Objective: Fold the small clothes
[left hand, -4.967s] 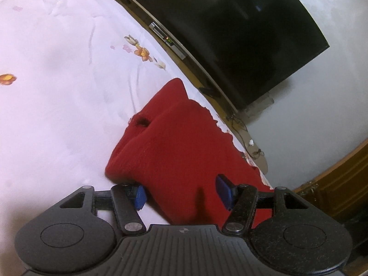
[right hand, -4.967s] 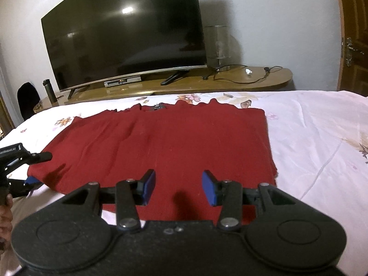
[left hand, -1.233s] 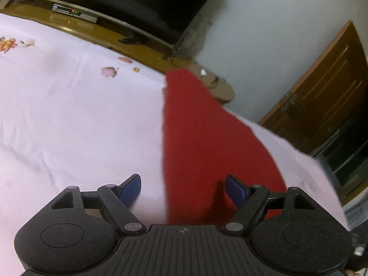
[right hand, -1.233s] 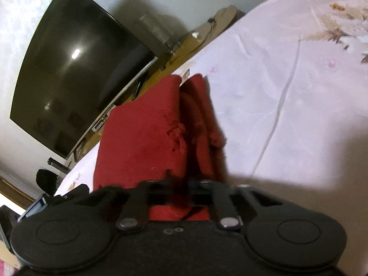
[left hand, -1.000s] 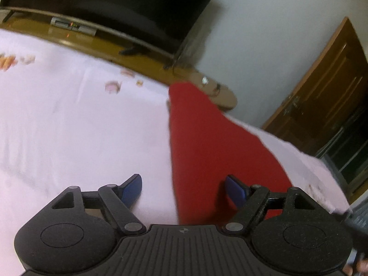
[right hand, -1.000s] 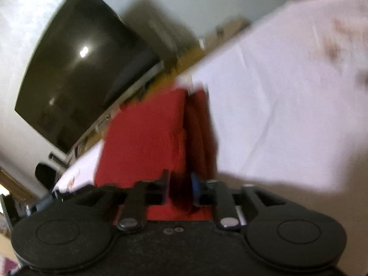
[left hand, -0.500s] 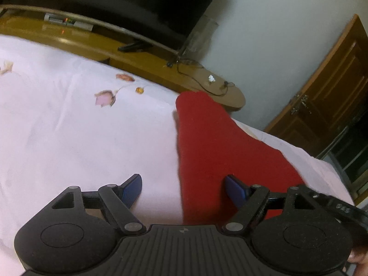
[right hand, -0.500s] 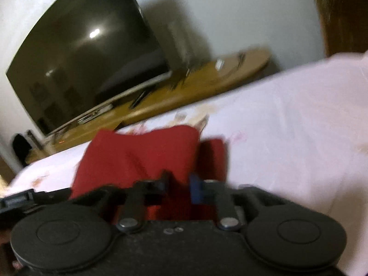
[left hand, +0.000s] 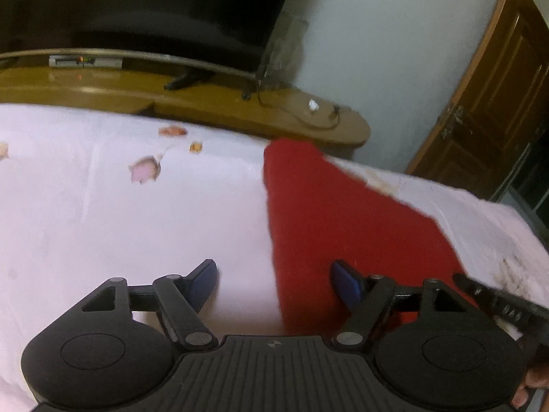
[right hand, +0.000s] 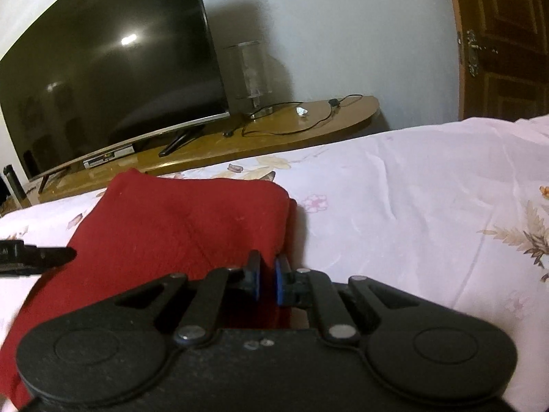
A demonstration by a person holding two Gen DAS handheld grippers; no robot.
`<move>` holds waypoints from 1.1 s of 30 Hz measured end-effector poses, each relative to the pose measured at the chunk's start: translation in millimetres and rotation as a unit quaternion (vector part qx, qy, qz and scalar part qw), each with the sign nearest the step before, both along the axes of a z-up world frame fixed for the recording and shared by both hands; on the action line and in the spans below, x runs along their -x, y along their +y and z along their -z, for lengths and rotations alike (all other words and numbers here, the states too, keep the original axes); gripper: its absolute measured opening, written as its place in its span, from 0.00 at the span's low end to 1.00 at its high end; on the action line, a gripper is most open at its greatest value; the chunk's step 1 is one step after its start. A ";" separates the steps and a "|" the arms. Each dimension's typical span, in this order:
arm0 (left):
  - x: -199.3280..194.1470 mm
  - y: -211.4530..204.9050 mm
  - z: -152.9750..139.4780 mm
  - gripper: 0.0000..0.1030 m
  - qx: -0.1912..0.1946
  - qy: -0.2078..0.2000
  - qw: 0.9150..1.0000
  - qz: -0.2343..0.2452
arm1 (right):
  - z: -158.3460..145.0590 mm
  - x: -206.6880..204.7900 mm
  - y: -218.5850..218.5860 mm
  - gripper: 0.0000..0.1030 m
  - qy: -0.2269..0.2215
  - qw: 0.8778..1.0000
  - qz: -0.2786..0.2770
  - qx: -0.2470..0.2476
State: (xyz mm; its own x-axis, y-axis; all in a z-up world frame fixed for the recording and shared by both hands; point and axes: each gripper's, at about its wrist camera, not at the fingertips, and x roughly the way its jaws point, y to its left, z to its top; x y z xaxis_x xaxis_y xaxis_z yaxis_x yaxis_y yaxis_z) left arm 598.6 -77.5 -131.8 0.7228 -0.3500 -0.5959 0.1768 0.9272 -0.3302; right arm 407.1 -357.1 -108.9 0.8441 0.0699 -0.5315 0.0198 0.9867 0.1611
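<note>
A red garment (left hand: 343, 213), folded into a narrow stack, lies on the white flowered bed sheet (left hand: 103, 206). My left gripper (left hand: 276, 281) hovers open over the garment's near left edge, with one blue pad over the sheet and the other over the cloth. In the right wrist view the red garment (right hand: 178, 226) fills the lower left. My right gripper (right hand: 267, 278) is shut on its near right edge, and red cloth shows between the blue pads. Each gripper's black tip shows at the edge of the other's view.
Beyond the bed stands a long wooden TV stand (right hand: 291, 127) with a large dark TV (right hand: 109, 68), a clear glass cylinder (right hand: 248, 72) and a loose cable. A brown wooden door (left hand: 487, 103) is at the right. The flowered sheet (right hand: 411, 206) stretches out to the right of the garment.
The right gripper closed on the garment's near right edge and rolled level. The left gripper stayed open and slid sideways along the garment's near edge.
</note>
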 end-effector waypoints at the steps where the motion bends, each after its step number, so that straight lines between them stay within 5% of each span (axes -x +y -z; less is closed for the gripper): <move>1: 4.8 -0.3 -5.3 0.71 0.002 -0.015 1.000 0.007 | -1.2 -1.5 1.9 0.11 0.001 1.000 -0.003 0.004; 4: 5.7 -2.4 -6.7 0.71 -0.004 -0.016 1.000 0.016 | -18.5 -0.1 3.3 0.24 -0.026 0.999 -0.004 0.027; 8: 0.8 -15.4 9.7 0.71 0.010 0.000 1.000 0.019 | -38.2 9.3 36.0 0.24 -0.077 0.991 -0.068 0.084; 10: -0.4 -22.3 18.7 0.79 0.006 0.004 1.000 0.014 | -29.2 0.8 55.1 0.23 -0.055 0.987 -0.101 0.113; 12: -2.8 -29.4 21.8 0.83 -0.008 0.006 1.000 0.012 | -4.0 -19.9 57.0 0.24 0.025 0.986 -0.083 0.143; 15: -2.9 -40.0 17.4 0.86 -0.050 -0.010 0.998 0.024 | -5.5 -23.1 32.5 0.25 0.027 0.996 -0.052 0.074; 22: 26.9 -20.5 -1.6 0.81 -0.031 -0.016 0.998 0.046 | -37.1 6.9 26.3 0.33 -0.004 0.997 -0.049 0.063; 25: 20.1 -22.7 13.6 0.90 -0.032 0.012 0.999 0.033 | -7.3 -2.3 22.6 0.42 0.056 0.994 -0.041 0.082; 28: 19.9 -25.4 5.0 0.90 -0.039 0.021 0.999 0.023 | -13.4 -7.7 6.6 0.47 0.080 0.997 -0.009 0.021; 33: 38.4 -20.6 -10.6 0.90 -0.051 0.005 0.998 0.028 | -35.5 19.9 -10.3 0.49 0.056 0.998 -0.016 -0.024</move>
